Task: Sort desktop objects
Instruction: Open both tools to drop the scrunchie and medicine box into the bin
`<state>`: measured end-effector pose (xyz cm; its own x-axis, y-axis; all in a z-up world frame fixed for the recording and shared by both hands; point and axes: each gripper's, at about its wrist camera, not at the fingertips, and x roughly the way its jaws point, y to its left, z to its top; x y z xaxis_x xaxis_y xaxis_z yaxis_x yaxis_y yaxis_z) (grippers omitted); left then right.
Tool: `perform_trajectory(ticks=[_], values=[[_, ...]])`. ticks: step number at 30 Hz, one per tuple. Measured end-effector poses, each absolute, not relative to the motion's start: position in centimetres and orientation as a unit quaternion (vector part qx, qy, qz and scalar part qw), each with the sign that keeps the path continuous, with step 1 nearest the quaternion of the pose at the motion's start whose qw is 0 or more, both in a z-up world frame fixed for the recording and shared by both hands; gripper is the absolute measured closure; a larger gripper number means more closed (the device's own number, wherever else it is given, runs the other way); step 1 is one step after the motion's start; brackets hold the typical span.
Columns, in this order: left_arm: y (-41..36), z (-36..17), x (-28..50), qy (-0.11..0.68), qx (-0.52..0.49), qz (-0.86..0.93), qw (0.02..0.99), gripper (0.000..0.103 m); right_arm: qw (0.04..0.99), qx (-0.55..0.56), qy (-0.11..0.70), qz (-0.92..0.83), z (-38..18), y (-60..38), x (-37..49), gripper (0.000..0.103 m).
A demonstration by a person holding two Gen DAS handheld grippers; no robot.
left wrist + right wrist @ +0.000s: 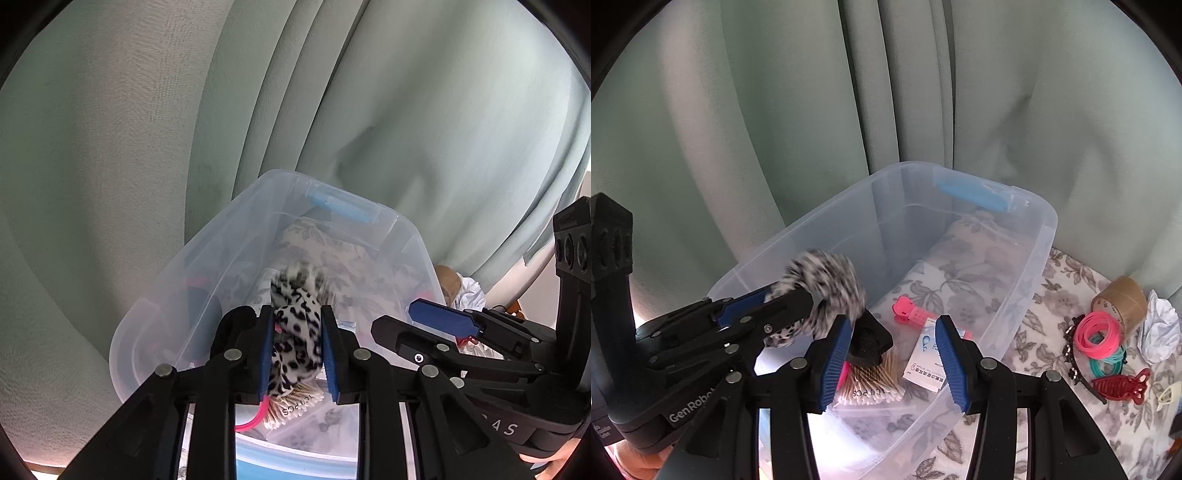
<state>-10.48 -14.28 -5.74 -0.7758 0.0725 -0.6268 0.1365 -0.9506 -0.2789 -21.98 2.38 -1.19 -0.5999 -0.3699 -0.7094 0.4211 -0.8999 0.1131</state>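
Observation:
My left gripper (297,325) is shut on a black-and-white leopard-print scrunchie (297,332) and holds it above the clear plastic bin (229,240). The right wrist view shows the same scrunchie (827,291) blurred over the bin's (1034,266) left side. My right gripper (890,339) is open and empty over the bin's near edge. In the bin lie a pink hair clip (912,312), a pack of cotton swabs (871,384), a white sachet (925,358) and a black comb-like piece (870,343).
On the floral cloth (1052,325) right of the bin lie pink and teal hair ties (1099,332), a red claw clip (1119,386), a black headband (1071,354), a tape roll (1121,299) and crumpled paper (1160,328). A green curtain (775,110) hangs behind.

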Motion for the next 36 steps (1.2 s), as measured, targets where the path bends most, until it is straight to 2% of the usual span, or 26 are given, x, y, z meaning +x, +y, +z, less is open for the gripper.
perform_trajectory(ticks=[1,4,8,13,15,17,36], values=[[-13.6,-5.2,-11.2,0.155,0.335,-0.929,0.018,0.078,0.221,0.389,0.033,-0.894,-1.4,2.8,-22.2,0.051],[-11.2,-4.4,-11.0,0.153,0.335,-0.929,0.020,0.075,0.217,0.386,0.036,-0.896,0.6,-0.1,-16.1,0.051],[-12.7,-3.1,-8.2,0.146,0.335,-0.931,0.029,0.066,0.215,0.386,0.032,-0.897,-0.7,1.4,-16.4,0.051],[-13.6,-2.7,-6.8,0.144,0.334,-0.930,0.046,0.050,0.213,0.385,0.028,-0.898,-2.1,3.3,-16.6,0.051],[-13.7,-2.7,-6.7,0.147,0.335,-0.929,0.050,0.046,0.222,0.385,0.031,-0.895,-1.0,3.4,-18.0,0.051],[-13.7,-2.7,-6.5,0.149,0.334,-0.929,0.051,0.046,0.231,0.385,0.035,-0.893,0.2,3.2,-19.2,0.051],[-12.0,-1.0,-4.5,0.123,0.322,-0.937,0.054,0.045,0.228,0.366,0.019,-0.902,-1.0,8.4,-19.9,0.051]])
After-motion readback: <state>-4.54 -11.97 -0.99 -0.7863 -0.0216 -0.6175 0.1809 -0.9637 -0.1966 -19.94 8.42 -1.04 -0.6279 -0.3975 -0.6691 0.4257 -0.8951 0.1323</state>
